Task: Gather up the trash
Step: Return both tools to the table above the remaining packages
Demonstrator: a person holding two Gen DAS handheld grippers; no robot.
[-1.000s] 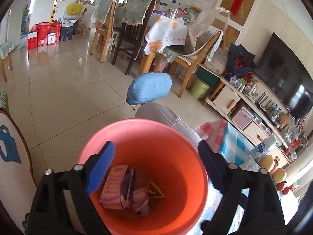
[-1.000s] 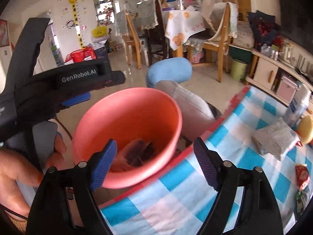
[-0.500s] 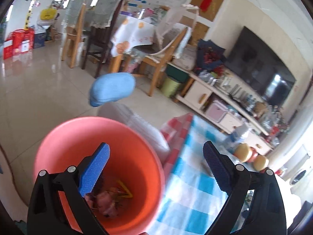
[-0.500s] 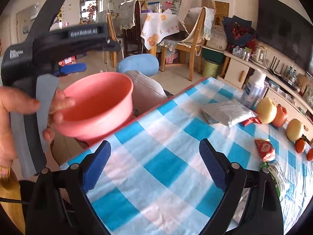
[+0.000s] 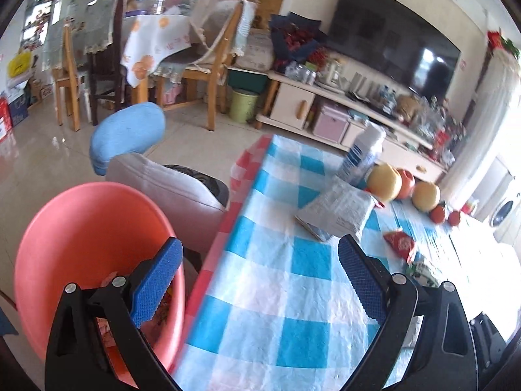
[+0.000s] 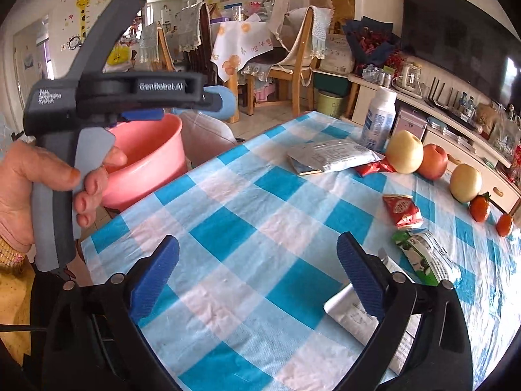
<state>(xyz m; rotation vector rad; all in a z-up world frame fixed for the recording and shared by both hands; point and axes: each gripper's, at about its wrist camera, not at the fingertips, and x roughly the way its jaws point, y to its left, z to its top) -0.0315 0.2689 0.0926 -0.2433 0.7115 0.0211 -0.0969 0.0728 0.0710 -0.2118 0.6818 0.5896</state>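
Both grippers hover empty over the blue-checked worktop (image 6: pixel 247 228): the left gripper (image 5: pixel 257 277) spread wide, the right gripper (image 6: pixel 257 270) still opening. The round pink plastic basin (image 5: pixel 81 228) with wrappers sits beside the worktop's edge; a red snack wrapper (image 6: pixel 402 211) lies on the cloth.

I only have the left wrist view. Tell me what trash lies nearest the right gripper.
Observer: A flat silver wrapper lies on the tablecloth, partly behind the right finger of the right gripper.
Operator: Report that gripper's state.
Observer: Its jaws are opening, with nothing between them but bare cloth below.
Operator: Now describe the carton by it.
Observer: The green-and-white carton lies crumpled on its side, just beyond the wrapper.
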